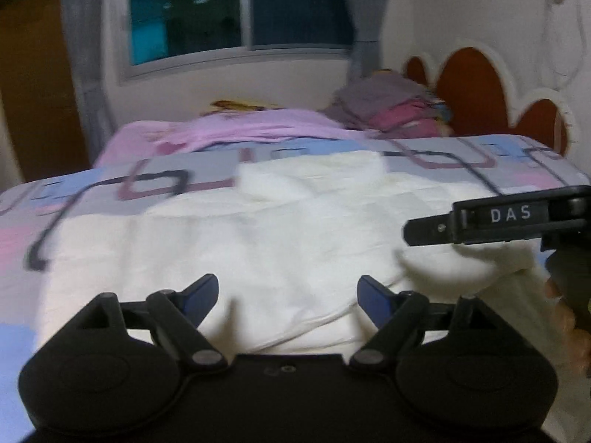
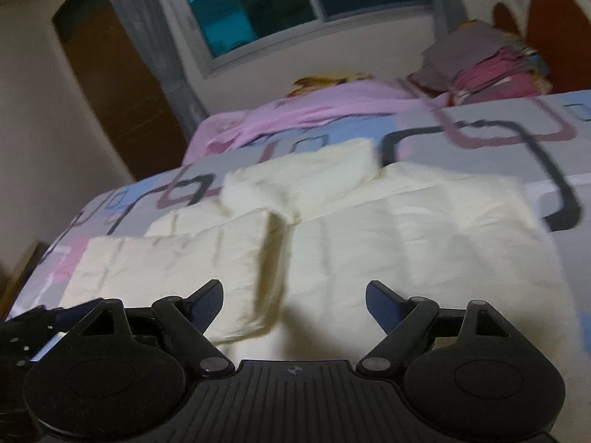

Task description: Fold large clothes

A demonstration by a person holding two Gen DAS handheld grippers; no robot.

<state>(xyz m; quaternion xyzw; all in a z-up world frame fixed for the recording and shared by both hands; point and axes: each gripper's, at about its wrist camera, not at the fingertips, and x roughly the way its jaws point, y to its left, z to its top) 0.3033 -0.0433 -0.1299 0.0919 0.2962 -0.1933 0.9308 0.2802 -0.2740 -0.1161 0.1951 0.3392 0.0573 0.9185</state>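
One cream-white cloth garment (image 1: 258,229) lies spread across the near part of your bed, reaching to its near edge under both grippers. In the right wrist view its left side (image 2: 177,265) is folded inward, the folded edge standing up as a ridge beside the flat middle panel; a smaller folded part (image 2: 295,181) sits at its far end.

Your left gripper (image 1: 287,295) hangs over the garment's near edge, jaws standing wide apart, blue-padded fingers (image 1: 201,293) clear of the cloth and nothing between them.

Your right gripper (image 2: 294,304) is likewise spread wide over the garment, empty. In the left wrist view it shows from the side by the bed's right edge (image 1: 498,221), with part of your hand below it.

Beneath: one bed cover (image 1: 461,162) printed in grey, blue and pink with rounded rectangles.

Towards the far edge: one crumpled pink sheet (image 1: 236,131). At the far right corner: one stack of folded clothes (image 1: 391,107), grey on top, pink below, against a brown headboard with white scalloped trim (image 1: 476,88).

Behind: one dark window (image 1: 236,11) with grey curtains, one brown wooden door (image 2: 122,103).
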